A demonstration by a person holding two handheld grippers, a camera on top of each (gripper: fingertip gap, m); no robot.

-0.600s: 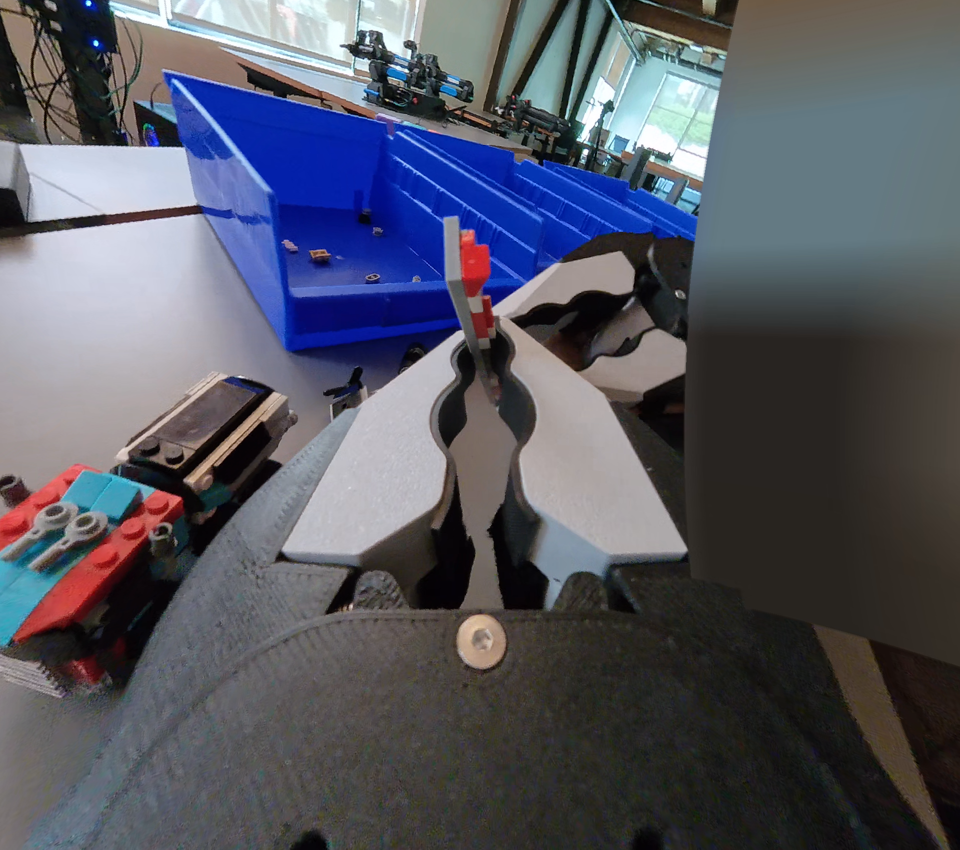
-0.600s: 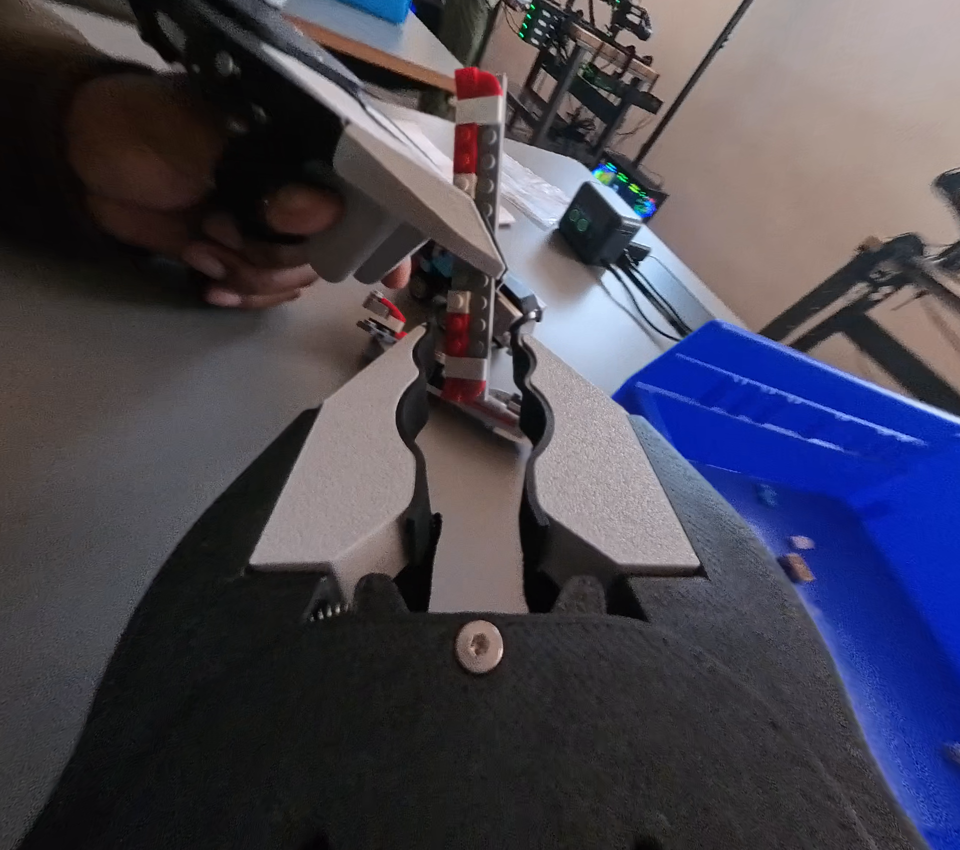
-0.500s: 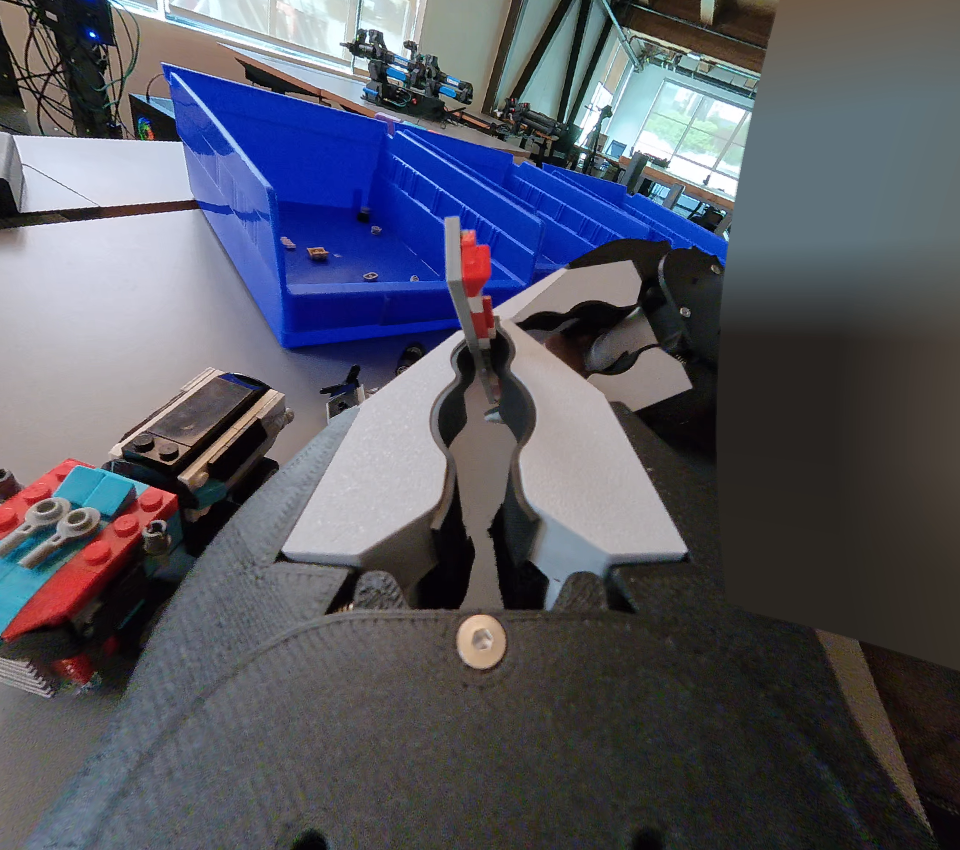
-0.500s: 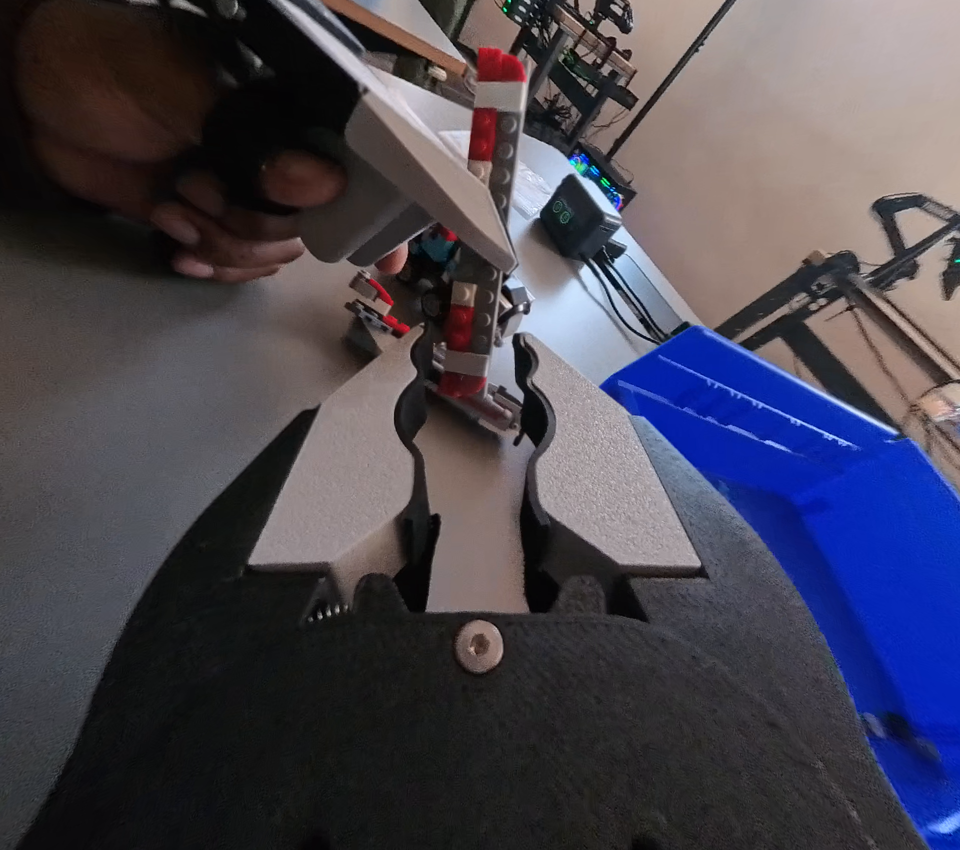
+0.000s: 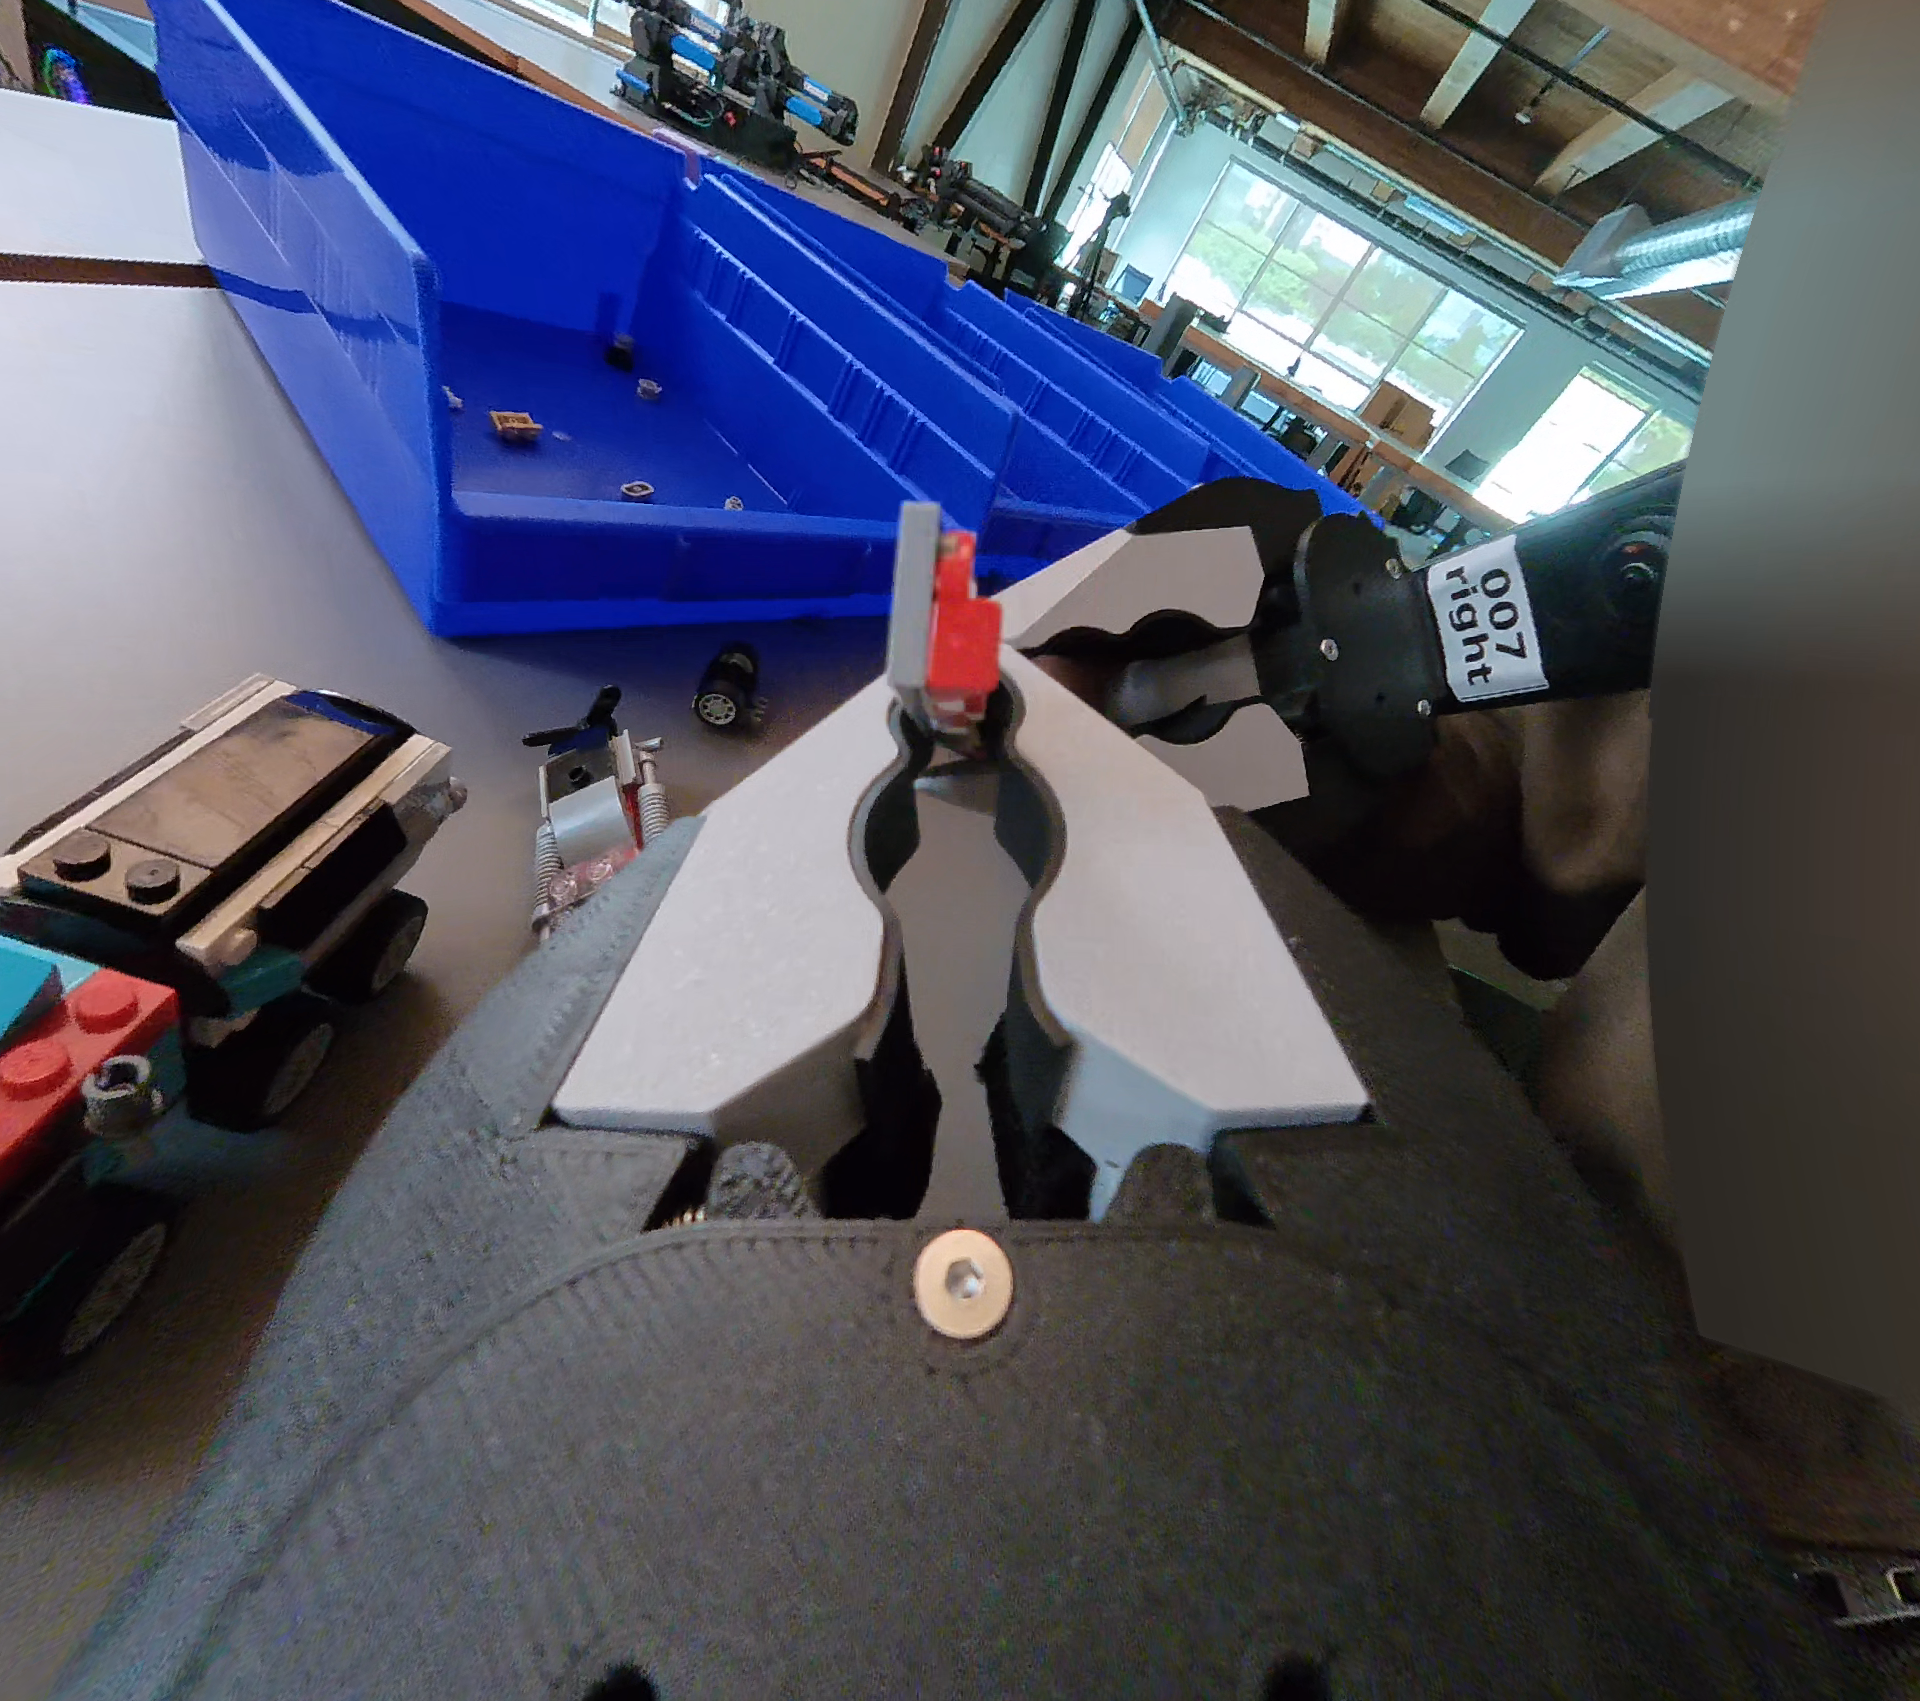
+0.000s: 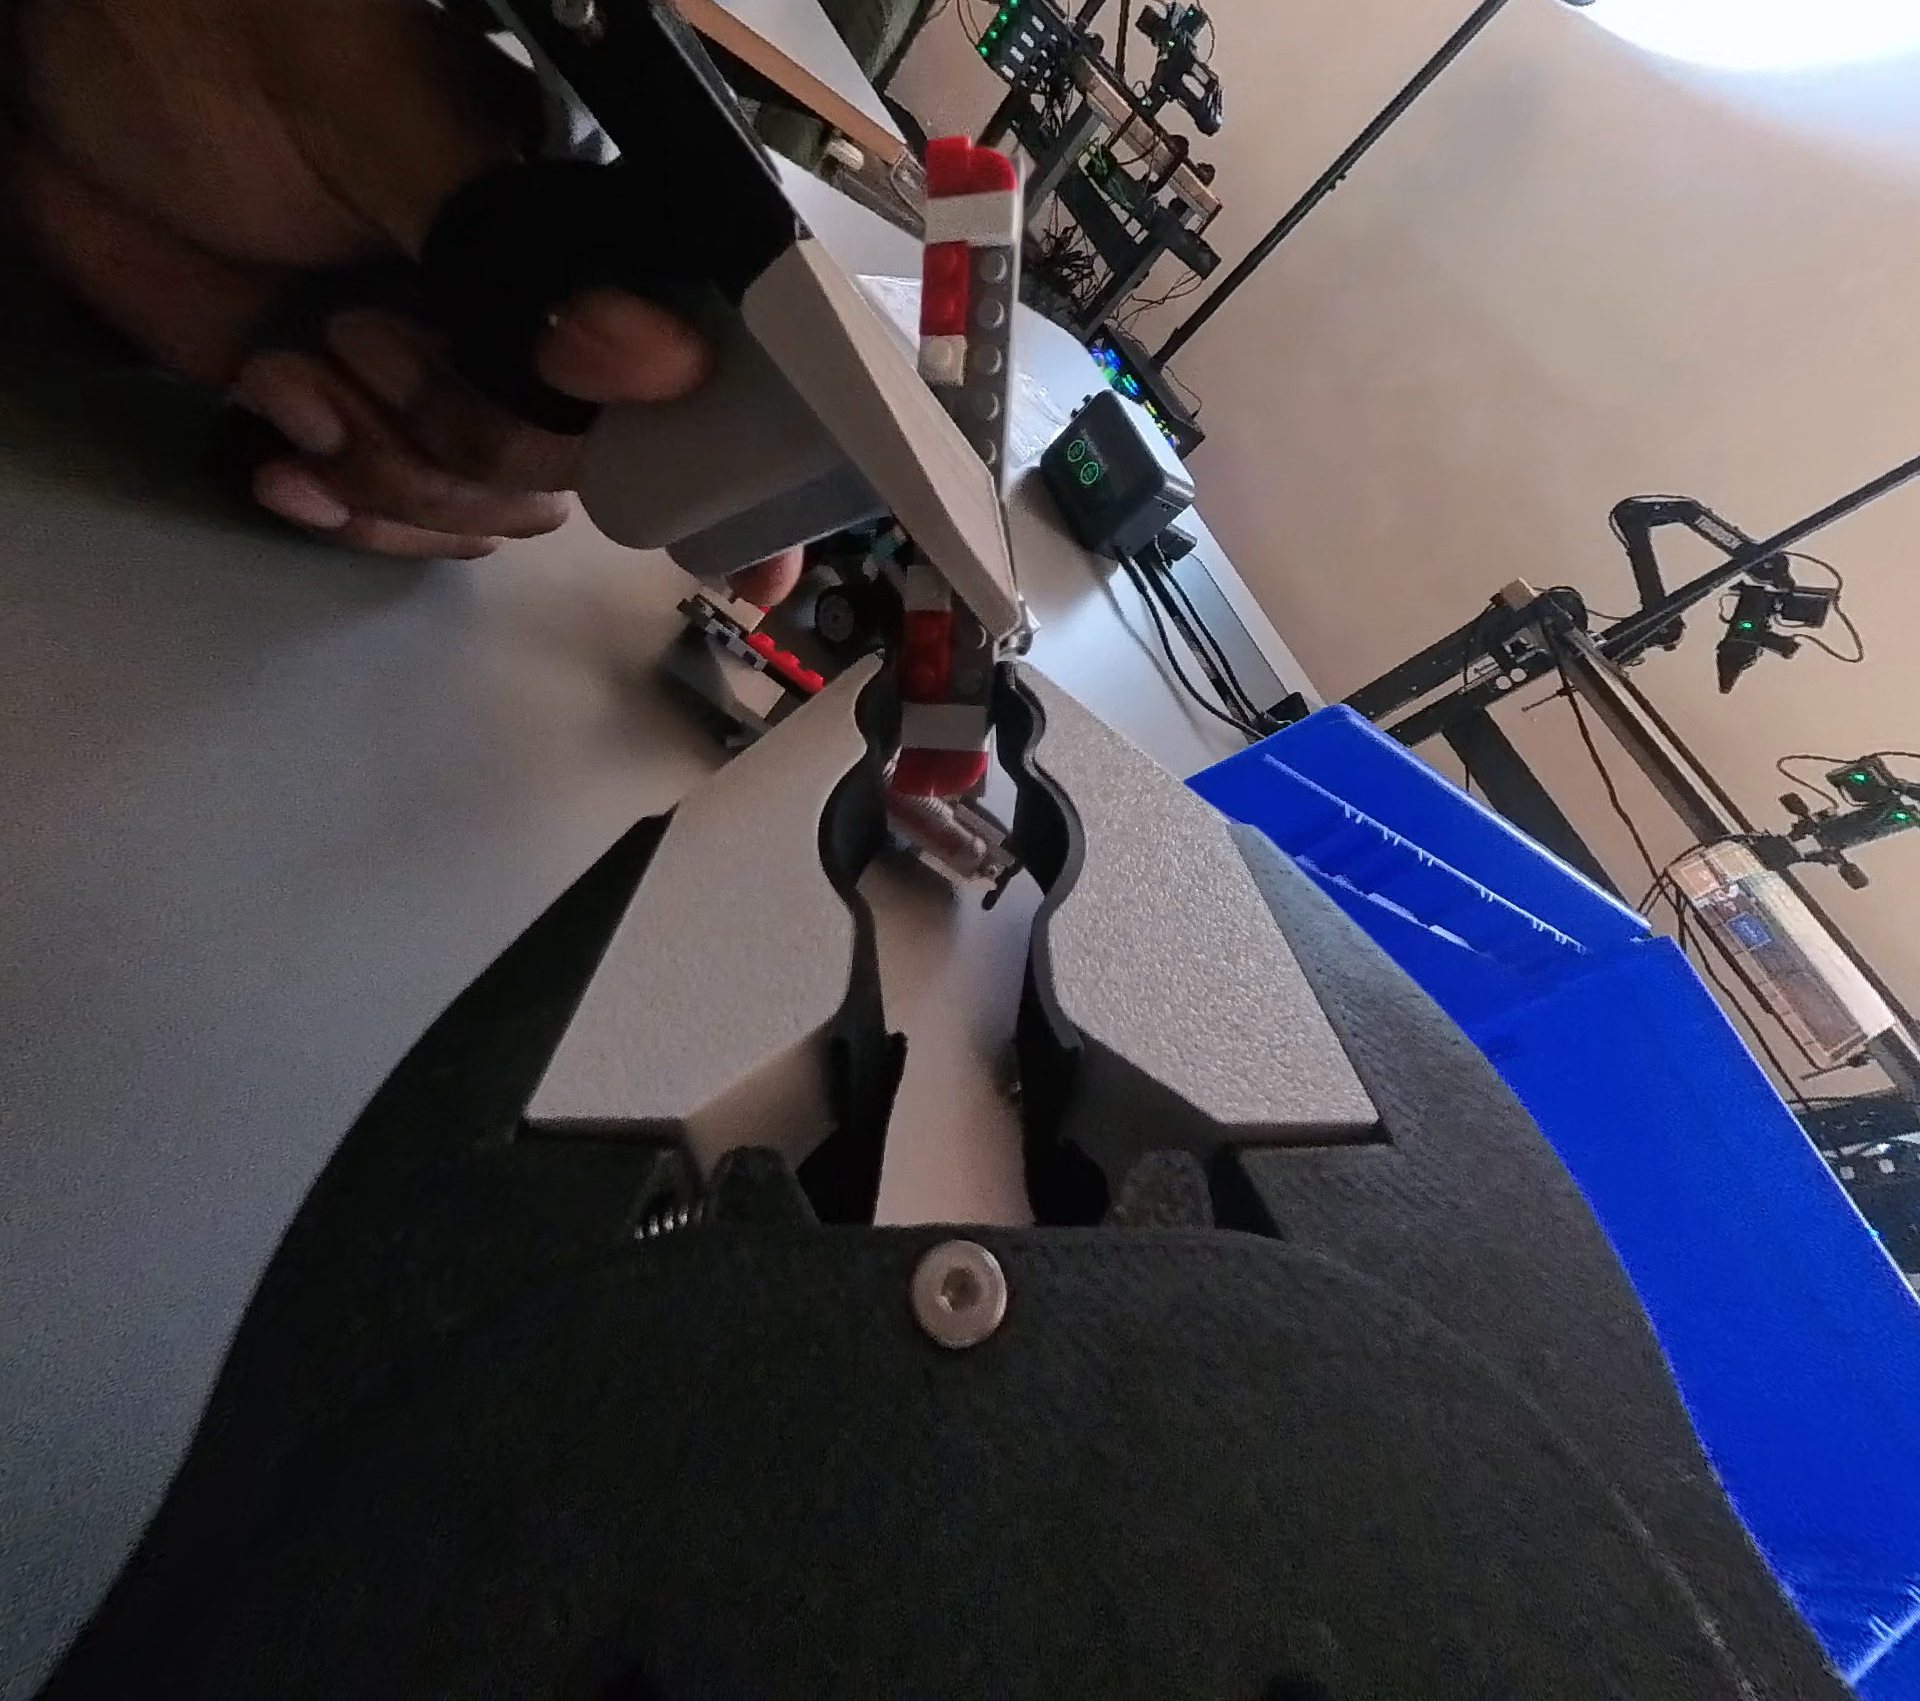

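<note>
A long grey brick strip with red and white bricks (image 5: pixel 940 623) stands upright between both grippers. My left gripper (image 5: pixel 951 706) is shut on its middle, and the strip sticks up past the fingertips. In the right wrist view the strip (image 6: pixel 971 280) runs from above the left gripper's finger (image 6: pixel 862 425) down into my right gripper (image 6: pixel 940 695), whose pads press on the strip's lower red and white end. The right gripper's fingers (image 5: pixel 1164 560) show just right of the strip in the left wrist view, with a hand behind them.
A long blue bin (image 5: pixel 343 301) with a few small parts lies behind; it also shows in the right wrist view (image 6: pixel 1558 976). A black toy car (image 5: pixel 208 820), a red and teal build (image 5: pixel 62 1028), a spring part (image 5: pixel 592 810) and a wheel (image 5: pixel 727 685) lie on the grey table. A black device (image 6: pixel 1117 472) sits farther back. My left and right fingertips are right by each other. About 12 cm separates my right fingertips from the wheel (image 5: pixel 727 685).
My right gripper's jaws have narrowed from open around the strip's lower end to pressing on it. The left gripper has kept its hold. Both views have tilted a little.
</note>
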